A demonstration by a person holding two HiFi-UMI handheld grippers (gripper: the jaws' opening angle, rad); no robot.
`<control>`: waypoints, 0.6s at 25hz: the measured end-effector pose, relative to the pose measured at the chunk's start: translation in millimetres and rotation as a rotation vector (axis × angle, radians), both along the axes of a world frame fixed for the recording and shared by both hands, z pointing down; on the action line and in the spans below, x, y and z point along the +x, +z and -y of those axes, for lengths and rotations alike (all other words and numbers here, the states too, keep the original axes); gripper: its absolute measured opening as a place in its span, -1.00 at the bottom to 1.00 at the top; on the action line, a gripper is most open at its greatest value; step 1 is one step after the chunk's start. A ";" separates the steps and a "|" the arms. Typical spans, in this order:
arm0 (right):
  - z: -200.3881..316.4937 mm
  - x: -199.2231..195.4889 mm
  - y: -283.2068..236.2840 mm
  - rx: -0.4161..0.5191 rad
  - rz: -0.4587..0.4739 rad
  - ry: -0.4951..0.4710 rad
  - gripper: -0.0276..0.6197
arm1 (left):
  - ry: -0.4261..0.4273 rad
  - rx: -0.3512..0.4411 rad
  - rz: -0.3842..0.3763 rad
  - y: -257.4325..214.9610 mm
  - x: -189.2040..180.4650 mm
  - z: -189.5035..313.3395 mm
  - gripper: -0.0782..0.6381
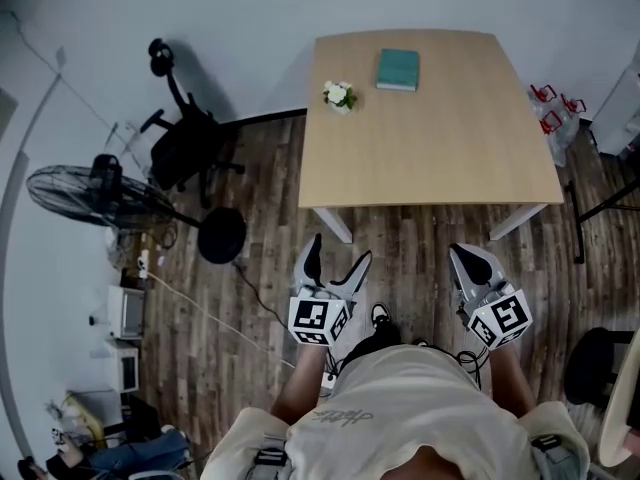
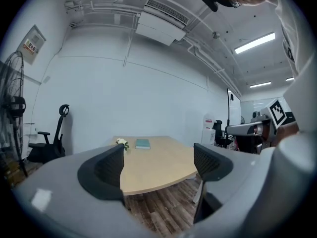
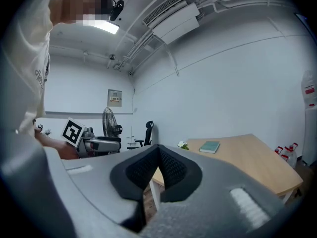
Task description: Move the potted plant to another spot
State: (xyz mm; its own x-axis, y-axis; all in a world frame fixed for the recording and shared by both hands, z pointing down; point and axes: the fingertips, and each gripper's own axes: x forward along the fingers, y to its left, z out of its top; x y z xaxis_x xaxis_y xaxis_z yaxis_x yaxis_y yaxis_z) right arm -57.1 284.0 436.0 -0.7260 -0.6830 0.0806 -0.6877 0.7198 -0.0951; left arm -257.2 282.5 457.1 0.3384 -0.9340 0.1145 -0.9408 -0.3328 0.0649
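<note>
**Plant not yet reached: both grippers short of the table**

Head view. The plant [image 1: 340, 95] stands near the far left corner of the table [image 1: 430, 158], with a book [image 1: 398, 69] just to its right. The person stands back from the table's near edge, over the wooden floor. The left gripper [image 1: 340, 253] and the right gripper [image 1: 462, 258] are held low in front of the body, well apart from the plant. Neither carries anything.

Left gripper view. The two jaws stand wide apart with nothing between them; only the tabletop and floor show through the gap. The plant appears small and distant at the table's far end, beside the book.

Right gripper view. The jaws are pressed together, pad against pad, and are empty. The plant and book lie far off on the table beyond them.

Progress, as judged. No part of the move appears done. Left to do: the approach, the grasp, the lift, the carry to a new spot, and the release.
</note>
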 end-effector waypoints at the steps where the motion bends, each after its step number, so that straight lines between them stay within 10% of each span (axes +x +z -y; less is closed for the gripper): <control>1: 5.8 -6.3 -2.0 0.007 0.002 0.000 -0.91 | 0.002 0.009 0.004 -1.3 -5.0 5.1 0.47; 15: 46.6 -63.8 -8.7 0.015 -0.047 0.050 -0.91 | 0.042 -0.016 -0.018 8.2 -56.4 48.2 0.44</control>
